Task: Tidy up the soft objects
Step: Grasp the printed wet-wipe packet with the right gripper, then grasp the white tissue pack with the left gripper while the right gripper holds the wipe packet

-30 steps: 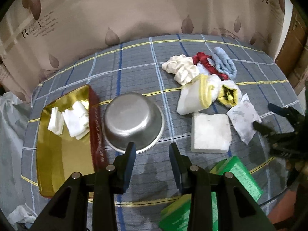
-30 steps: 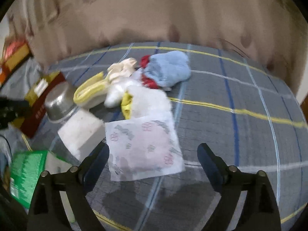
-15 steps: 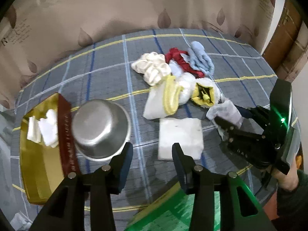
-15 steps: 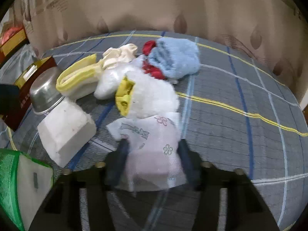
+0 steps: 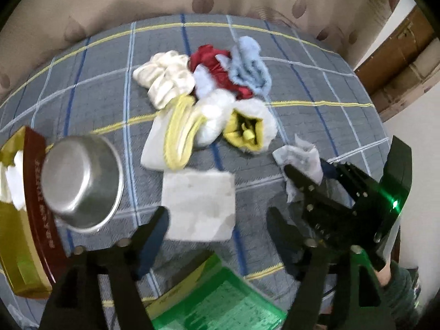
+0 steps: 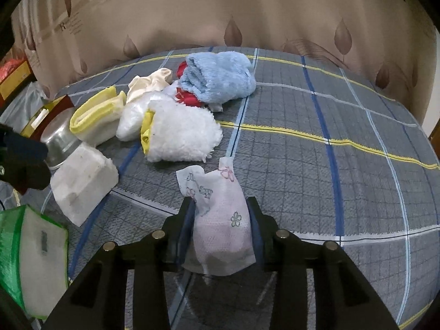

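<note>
Now the right tongs point(image 6: 221, 227) pinch the flower-printed tissue packet point(image 6: 220, 220) near the counter point(image 6: 316, 165) edge; the left tongs point(image 5: 217, 228) have just opened wide, empty, above the white sponge block point(image 5: 199, 203).

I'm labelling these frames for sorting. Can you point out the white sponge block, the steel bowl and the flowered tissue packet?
white sponge block point(image 5: 198, 205), left wrist view, middle of its top face.
steel bowl point(image 5: 82, 181), left wrist view, its upturned outer side.
flowered tissue packet point(image 6: 222, 220), right wrist view, the part between the fingers.

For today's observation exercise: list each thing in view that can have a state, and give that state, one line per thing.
Right tool: shut on the floral packet.
Left tool: open, empty, above the white block.
Steel bowl: upside down.
Gold box: open, white pieces inside.
Blue towel: crumpled.
</note>
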Tool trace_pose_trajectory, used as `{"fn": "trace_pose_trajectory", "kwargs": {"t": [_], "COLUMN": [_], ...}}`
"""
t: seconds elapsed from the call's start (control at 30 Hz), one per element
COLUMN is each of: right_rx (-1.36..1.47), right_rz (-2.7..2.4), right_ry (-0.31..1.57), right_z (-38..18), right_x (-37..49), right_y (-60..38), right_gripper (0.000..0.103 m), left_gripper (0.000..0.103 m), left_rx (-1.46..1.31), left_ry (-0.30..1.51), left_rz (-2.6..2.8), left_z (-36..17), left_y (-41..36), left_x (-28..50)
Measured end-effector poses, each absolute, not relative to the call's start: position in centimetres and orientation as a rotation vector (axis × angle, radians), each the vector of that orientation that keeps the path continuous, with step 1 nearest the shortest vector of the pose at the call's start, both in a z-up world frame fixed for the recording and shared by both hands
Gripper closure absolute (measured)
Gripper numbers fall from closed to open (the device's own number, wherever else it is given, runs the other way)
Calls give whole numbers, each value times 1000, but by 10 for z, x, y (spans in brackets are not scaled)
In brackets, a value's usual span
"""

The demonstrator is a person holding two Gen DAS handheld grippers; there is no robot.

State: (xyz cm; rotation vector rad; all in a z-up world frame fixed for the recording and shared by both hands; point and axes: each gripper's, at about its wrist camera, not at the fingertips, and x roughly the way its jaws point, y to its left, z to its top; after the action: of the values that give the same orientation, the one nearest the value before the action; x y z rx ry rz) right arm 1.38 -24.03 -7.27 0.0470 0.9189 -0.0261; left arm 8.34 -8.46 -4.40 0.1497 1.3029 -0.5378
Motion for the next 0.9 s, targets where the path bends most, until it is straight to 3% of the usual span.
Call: {"fn": "trace_pose_trajectory", "kwargs": {"t": [0.6,0.9], "right_rx": [21,21], "right_rz": [-15,-12], "right_ry": [920,920], "right_z": [-74,-74], "right_x": [13,13], "right_y": [-238,-239], "right_gripper": [58,57], "left_gripper": [17,17], "left_rx": [245,212], "left_ry": [1345,1461], "left_rz": [-525,-471], "left_z": [-74,-99], "left_y": [-99,-93], "left_x": [103,112]}}
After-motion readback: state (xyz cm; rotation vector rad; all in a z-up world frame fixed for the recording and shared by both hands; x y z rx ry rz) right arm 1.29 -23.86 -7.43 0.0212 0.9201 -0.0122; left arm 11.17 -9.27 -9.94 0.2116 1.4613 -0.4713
